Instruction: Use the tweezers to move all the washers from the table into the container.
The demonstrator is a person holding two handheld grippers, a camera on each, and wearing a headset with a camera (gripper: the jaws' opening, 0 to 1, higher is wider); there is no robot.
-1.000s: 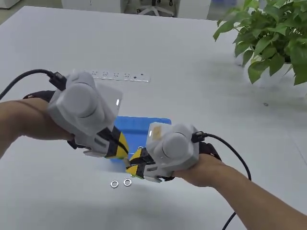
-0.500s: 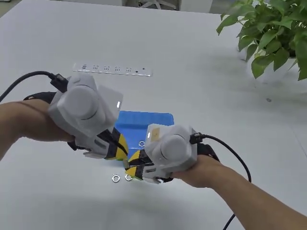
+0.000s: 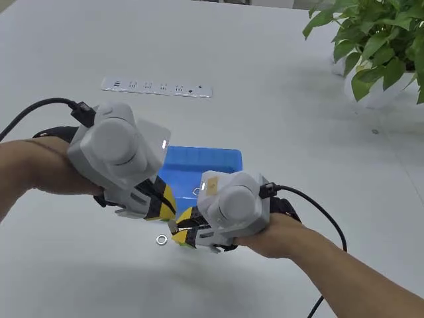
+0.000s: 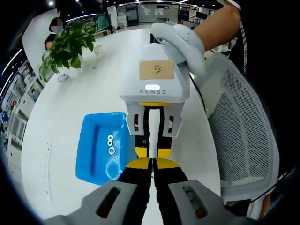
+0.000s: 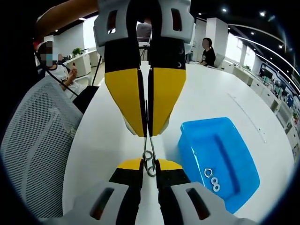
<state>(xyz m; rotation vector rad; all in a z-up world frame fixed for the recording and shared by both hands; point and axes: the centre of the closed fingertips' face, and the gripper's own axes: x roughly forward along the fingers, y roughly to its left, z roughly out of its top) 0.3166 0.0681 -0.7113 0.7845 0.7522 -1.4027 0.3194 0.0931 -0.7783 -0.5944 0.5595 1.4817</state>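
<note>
The metal tweezers (image 5: 148,146) run between my two grippers, which face each other tip to tip. My left gripper (image 4: 152,161) is shut on one end, and my right gripper (image 5: 149,165) is shut on the other. A small ring that looks like a washer (image 5: 148,155) shows between the tweezer legs. The blue container (image 3: 207,163) lies just behind the grippers and holds three washers (image 5: 214,180). One washer (image 3: 161,240) lies on the white table beside the right gripper's (image 3: 177,234) yellow tips. The left gripper (image 3: 165,202) sits above and left of it.
A white power strip (image 3: 156,87) lies far back on the table (image 3: 278,119). A potted plant (image 3: 371,46) stands at the back right. A cable (image 3: 318,212) trails from the right gripper over the person's forearm. A mesh chair (image 4: 239,131) stands beside the table.
Two washers lay on the table before; now one shows, and the right gripper's tips cover the spot of the other. The camera has tilted, shifting the whole scene.
</note>
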